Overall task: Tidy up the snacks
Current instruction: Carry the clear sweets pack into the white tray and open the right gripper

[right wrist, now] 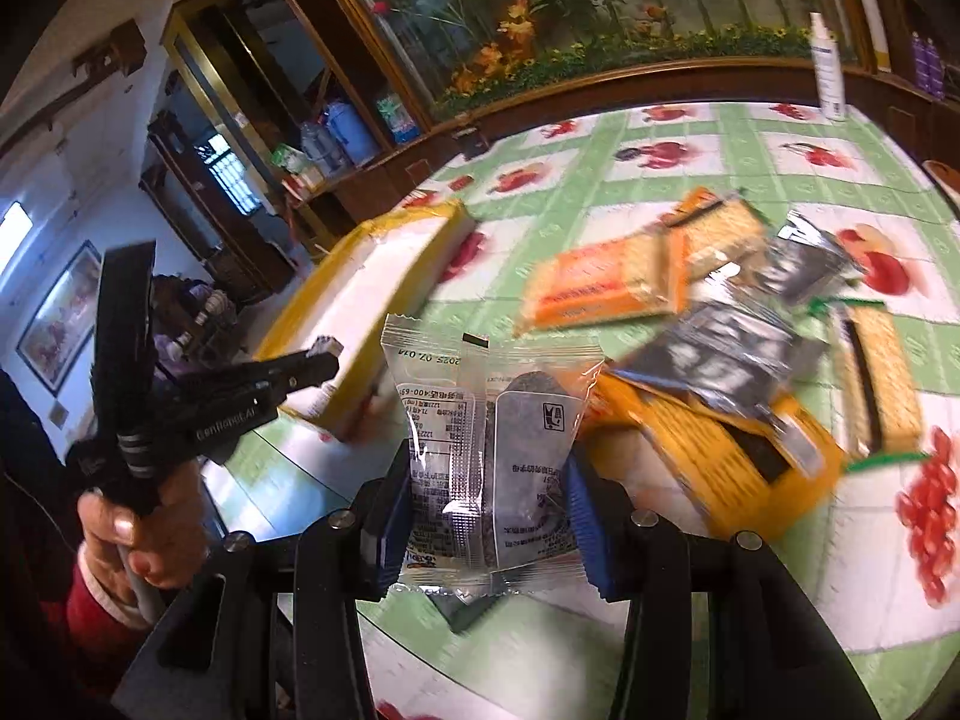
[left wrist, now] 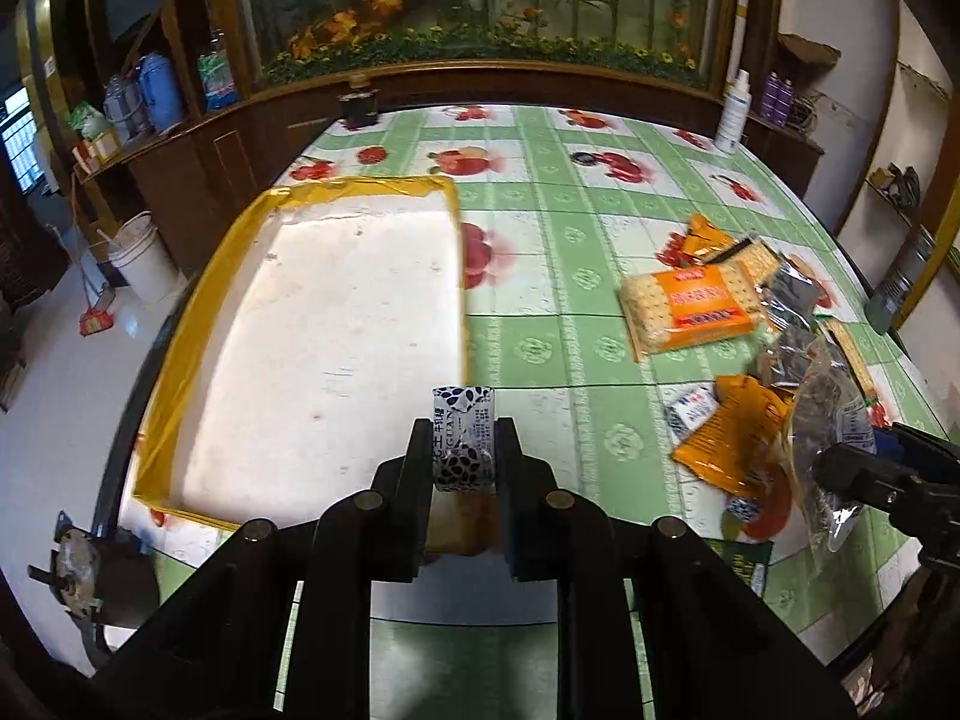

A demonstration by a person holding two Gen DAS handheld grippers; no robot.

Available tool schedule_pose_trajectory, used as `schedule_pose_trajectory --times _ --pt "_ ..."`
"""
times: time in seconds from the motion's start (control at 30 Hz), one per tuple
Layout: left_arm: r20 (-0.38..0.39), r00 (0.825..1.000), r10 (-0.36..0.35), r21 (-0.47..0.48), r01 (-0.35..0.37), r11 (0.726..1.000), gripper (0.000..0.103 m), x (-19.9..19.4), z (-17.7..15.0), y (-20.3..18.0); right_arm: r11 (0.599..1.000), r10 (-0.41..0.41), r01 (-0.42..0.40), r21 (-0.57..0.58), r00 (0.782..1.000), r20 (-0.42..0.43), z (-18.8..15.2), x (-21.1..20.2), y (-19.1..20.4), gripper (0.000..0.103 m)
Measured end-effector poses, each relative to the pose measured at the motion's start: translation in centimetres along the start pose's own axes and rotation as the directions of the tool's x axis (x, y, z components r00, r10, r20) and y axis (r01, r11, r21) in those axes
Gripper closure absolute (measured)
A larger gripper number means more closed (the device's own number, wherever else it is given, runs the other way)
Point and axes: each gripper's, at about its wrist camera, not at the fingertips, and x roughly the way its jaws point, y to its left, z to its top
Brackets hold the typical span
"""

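Small snack packet point(left wrist: 463, 438) is standing upright, long axis vertical, clenched between the left gripper point(left wrist: 463, 450) fingers. The yellow-rimmed tray point(left wrist: 180, 324) is lying at 10 o'clock from them, nearer this arm. Right gripper point(right wrist: 489, 480) is clamping a clear packet point(right wrist: 489, 420), also upright; loose snacks point(left wrist: 690, 300) are lying on the desk point(left wrist: 540, 210).

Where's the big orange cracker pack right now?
In the left wrist view, the orange cracker pack lies flat on the tablecloth, right of the foam tray, at the snack pile's near-left edge.
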Motion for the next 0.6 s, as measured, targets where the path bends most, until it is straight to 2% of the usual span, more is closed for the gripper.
schedule_pose_trajectory --times 0.27,0.43,0.6 --pt "-0.004 0.989 0.151 -0.139 -0.15 0.979 0.087 1.6 1.3 7.6 0.985 0.164 -0.163 -0.055 0.986 0.002 5.6 6.3 6.6 0.056" --pt "-0.038 0.98 0.193 -0.198 -0.197 0.96 0.087 3.4 1.2 10.4 0.978 0.167 -0.175 -0.111 0.983 -0.077 8.0 13.1 10.7 0.056" --pt "-0.087 0.977 0.196 -0.223 -0.211 0.952 0.086 5.5 0.4 11.7 0.976 0.111 -0.137 -0.167 0.982 -0.154 8.6 18.6 13.0 0.056"
